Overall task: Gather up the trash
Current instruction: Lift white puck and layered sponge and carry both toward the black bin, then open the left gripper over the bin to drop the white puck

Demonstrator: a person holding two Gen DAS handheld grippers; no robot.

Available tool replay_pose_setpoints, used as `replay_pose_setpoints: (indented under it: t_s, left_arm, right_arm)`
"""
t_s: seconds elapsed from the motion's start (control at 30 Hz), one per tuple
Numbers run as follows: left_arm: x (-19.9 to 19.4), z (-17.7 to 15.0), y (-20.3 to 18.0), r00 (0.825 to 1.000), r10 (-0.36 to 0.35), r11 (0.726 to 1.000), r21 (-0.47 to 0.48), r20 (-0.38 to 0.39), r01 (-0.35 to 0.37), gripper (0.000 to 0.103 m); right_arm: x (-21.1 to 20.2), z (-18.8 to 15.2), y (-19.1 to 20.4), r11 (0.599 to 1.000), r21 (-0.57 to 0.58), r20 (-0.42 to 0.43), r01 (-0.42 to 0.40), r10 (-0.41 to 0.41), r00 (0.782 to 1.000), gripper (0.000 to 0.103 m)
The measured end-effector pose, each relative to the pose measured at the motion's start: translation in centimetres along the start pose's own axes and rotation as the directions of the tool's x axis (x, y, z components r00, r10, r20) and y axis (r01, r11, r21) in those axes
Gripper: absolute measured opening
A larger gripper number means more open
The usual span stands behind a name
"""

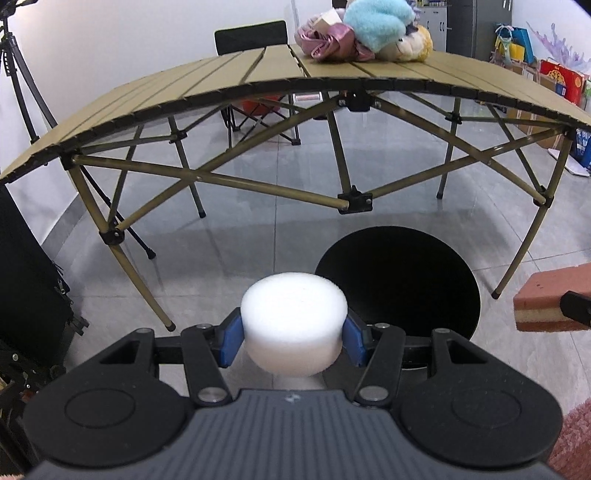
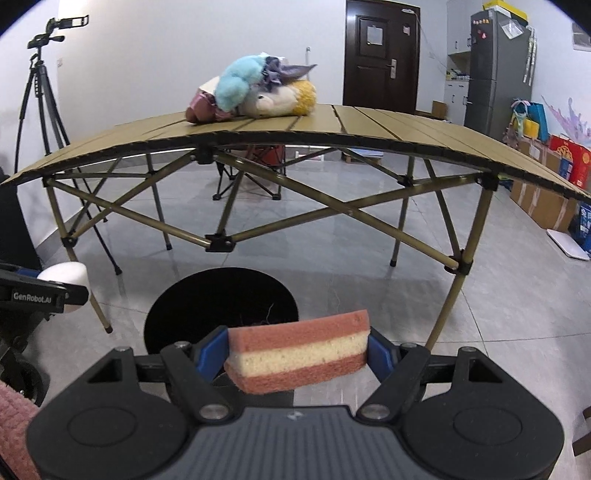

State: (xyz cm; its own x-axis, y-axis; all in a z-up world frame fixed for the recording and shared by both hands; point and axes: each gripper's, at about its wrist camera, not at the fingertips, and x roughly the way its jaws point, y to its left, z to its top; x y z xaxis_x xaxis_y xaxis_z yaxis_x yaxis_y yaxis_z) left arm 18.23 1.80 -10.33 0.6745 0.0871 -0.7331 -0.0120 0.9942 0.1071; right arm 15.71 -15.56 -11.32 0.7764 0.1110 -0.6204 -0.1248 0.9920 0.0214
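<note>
My left gripper [image 1: 293,338] is shut on a white round foam puck [image 1: 293,314], its blue pads pressing both sides. It hangs just left of and in front of a black round bin [image 1: 402,280] that stands on the floor. My right gripper [image 2: 297,352] is shut on a pink and cream layered sponge [image 2: 299,356], held above the near edge of the bin [image 2: 221,306]. The sponge [image 1: 543,302] shows at the right edge of the left wrist view. The puck [image 2: 64,275] in the left gripper shows at the left edge of the right wrist view.
A tan slatted folding table [image 1: 258,74] stands behind the bin, with plush toys [image 1: 369,33] piled on it and crossed legs [image 2: 280,221] beneath. A tripod [image 2: 40,110] is at the left. A folding chair [image 1: 255,107], boxes and bags [image 2: 554,173] and a fridge [image 2: 498,66] are beyond. Grey tile floor [image 2: 498,314] surrounds the bin.
</note>
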Motion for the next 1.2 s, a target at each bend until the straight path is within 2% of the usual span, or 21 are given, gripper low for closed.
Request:
replay_pose_setpoints:
  t_s: [0.33,0.6,1.2]
  left_arm:
    - [2.0,1.3,-1.8,0.998,-0.012,1.000,0.001,-0.053,0.013,0.056]
    - [3.3,2.9,-4.7,0.996,-0.043,0.999,0.007,-0.073,0.044,0.056]
    - [7.5,4.5,-9.1,0.986,-0.049,0.999,-0.008,-0.158,0.048,0.056]
  right_arm:
    - [1.0,0.0,-1.8,0.999,0.039,-0.012,0.035,-0.035,0.999,0.076]
    - [1.7,0.2,-3.3,0.996,0.069,-0.014,0.061,-0.060,0.998,0.076]
    - [3.7,-0.4,-7.1,0.981,0.141,-0.049,0.134,-0.128,0.991,0.076]
